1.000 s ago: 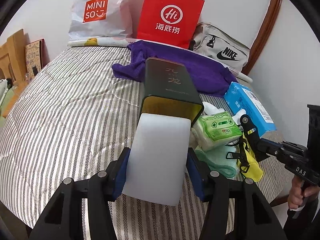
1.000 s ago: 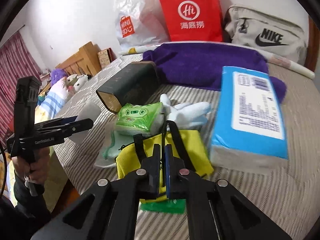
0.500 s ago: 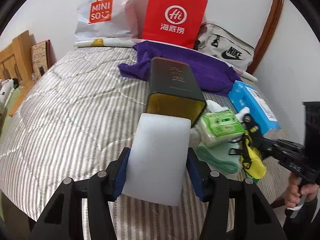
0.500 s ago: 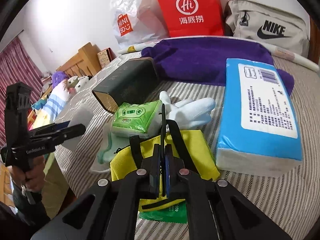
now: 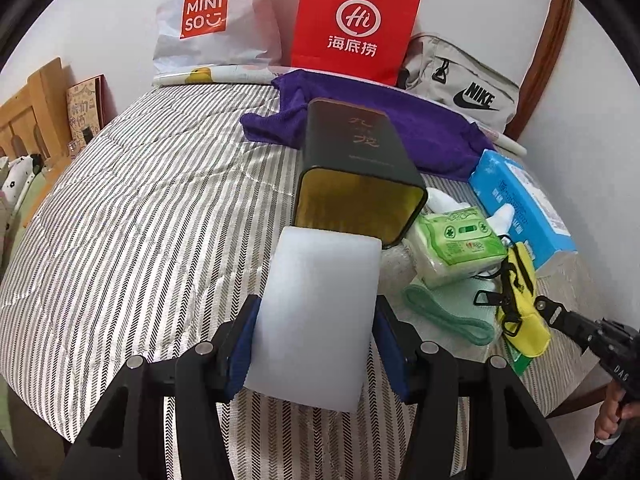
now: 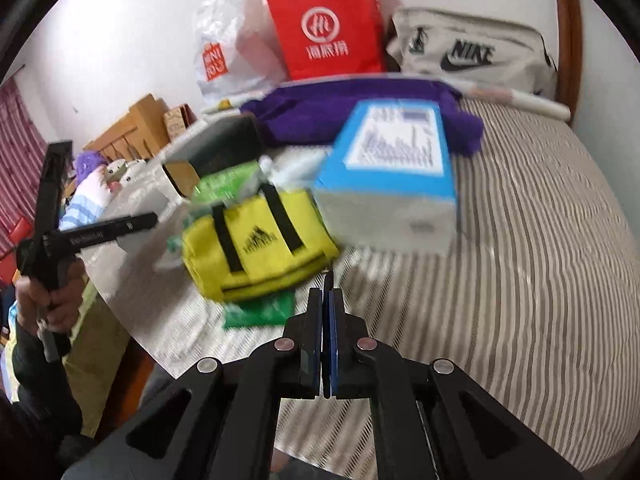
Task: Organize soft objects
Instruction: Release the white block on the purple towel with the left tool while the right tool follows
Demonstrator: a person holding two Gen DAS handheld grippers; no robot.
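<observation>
Left gripper clamps the white sponge block above the bed's near edge, its long axis aimed at the dark tin's open mouth. Striped bedcover lies bare leftward. Right gripper, jaws pressed together, sits beside the yellow pouch near the edge.
</observation>
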